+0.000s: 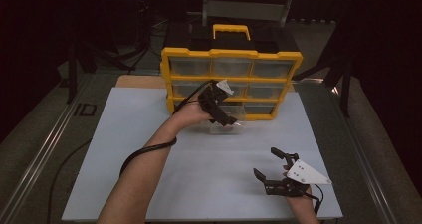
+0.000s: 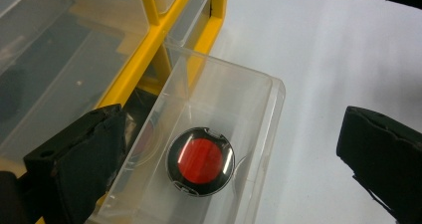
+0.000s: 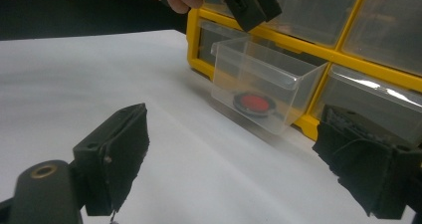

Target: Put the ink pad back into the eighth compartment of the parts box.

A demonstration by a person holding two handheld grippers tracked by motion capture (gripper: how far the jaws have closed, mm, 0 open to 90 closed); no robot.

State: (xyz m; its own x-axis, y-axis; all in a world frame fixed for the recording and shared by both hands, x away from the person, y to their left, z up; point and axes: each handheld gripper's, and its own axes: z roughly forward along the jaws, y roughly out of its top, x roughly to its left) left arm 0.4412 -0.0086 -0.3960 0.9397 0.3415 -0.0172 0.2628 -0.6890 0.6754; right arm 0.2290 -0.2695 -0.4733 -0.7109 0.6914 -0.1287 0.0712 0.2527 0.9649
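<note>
Nearest the person, the right gripper (image 1: 271, 167) is held low over the white counter (image 1: 149, 149), its jaws spread wide with nothing between them. Farther in, the left gripper (image 1: 222, 108) is poised above a clear plastic drawer (image 2: 234, 104) that is pulled partway out of the bottom row of the yellow organizer cabinet (image 1: 231, 55). Its jaws are likewise set wide apart, with nothing clamped. On the floor of the drawer a round black-rimmed disc with a red centre (image 2: 200, 161) is seen lying flat, apart from both grippers. Behind the drawer, the cabinet's other clear drawers are pushed in.
</note>
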